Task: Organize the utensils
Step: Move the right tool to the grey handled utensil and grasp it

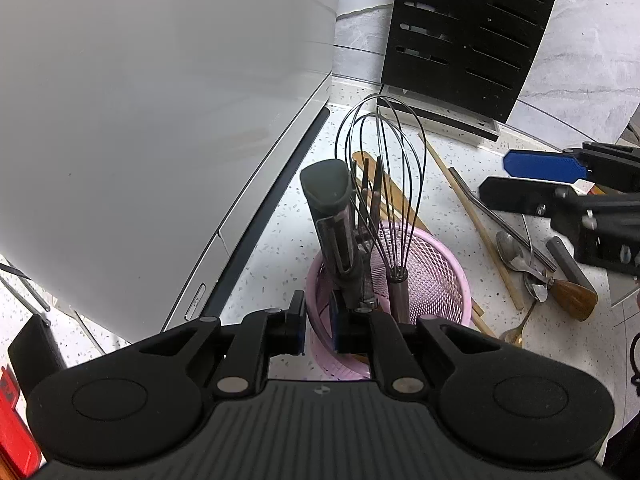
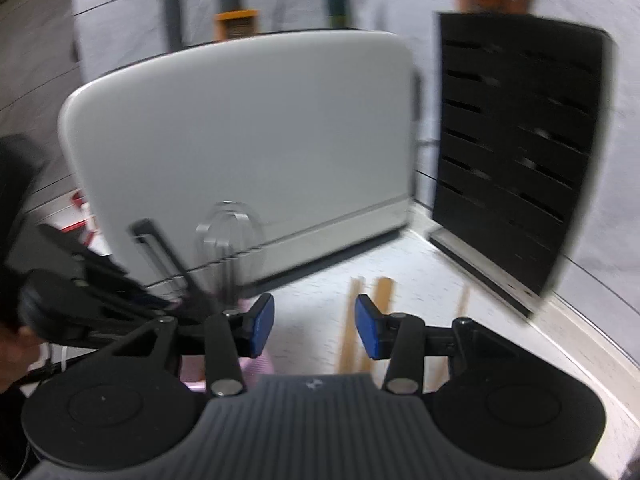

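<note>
The left gripper pinches the near rim of the pink mesh basket, one finger outside the wall and one inside. The right gripper stands spread with nothing between its blue pads; its picture is blurred.

The basket stands on the speckled counter, close beside the long white appliance that fills the counter's left side. Upright in it are a wire whisk, a dark grey-handled tool, a fork and some wooden handles behind them.

To the basket's right, loose on the counter, lie wooden chopsticks, a metal straw, two steel spoons, a wooden-handled utensil and a gold spoon. The right gripper hovers over this pile.

At the counter's back edge a black slotted knife block leans against the marbled wall. Between the block, the appliance and the basket the counter is open. A red object sits at the near left corner.
</note>
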`<action>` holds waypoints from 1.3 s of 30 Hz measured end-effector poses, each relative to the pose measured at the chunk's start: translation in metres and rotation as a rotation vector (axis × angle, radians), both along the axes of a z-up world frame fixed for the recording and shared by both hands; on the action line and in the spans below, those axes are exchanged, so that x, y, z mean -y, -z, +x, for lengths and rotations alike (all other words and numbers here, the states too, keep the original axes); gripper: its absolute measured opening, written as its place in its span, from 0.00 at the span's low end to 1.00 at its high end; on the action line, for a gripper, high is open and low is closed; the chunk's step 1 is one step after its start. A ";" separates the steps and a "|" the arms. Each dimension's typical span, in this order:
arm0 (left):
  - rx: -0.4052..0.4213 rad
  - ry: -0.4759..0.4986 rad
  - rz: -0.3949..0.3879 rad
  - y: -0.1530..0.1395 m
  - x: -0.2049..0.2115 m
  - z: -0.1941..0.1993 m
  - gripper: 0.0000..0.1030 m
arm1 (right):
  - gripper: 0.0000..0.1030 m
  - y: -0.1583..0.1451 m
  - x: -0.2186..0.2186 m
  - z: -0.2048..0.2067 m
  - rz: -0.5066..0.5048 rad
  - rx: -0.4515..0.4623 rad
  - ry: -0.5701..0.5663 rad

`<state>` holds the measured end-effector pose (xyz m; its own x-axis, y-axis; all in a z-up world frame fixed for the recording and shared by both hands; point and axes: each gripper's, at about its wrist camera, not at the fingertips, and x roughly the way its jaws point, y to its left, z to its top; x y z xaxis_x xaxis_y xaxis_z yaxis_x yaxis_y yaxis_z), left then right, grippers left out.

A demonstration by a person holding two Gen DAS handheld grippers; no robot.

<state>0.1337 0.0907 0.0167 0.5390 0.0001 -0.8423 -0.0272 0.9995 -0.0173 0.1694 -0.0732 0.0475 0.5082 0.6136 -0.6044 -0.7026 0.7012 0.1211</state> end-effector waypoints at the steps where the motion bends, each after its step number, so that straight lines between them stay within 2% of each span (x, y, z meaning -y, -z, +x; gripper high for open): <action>1: 0.000 -0.001 0.000 0.000 0.000 0.000 0.13 | 0.43 0.001 0.004 0.003 -0.005 -0.014 0.022; 15: -0.002 0.002 0.035 0.000 0.007 -0.001 0.13 | 0.45 0.025 0.072 0.037 -0.059 -0.105 0.209; 22: -0.004 0.005 0.031 0.002 0.007 0.000 0.13 | 0.52 0.036 0.104 0.044 -0.105 -0.127 0.266; 30: -0.007 0.001 0.044 0.003 0.010 0.001 0.14 | 0.52 0.071 0.130 0.052 -0.264 -0.251 0.285; 39: -0.006 0.002 0.048 0.002 0.010 0.001 0.14 | 0.51 0.078 0.128 0.039 -0.304 -0.296 0.230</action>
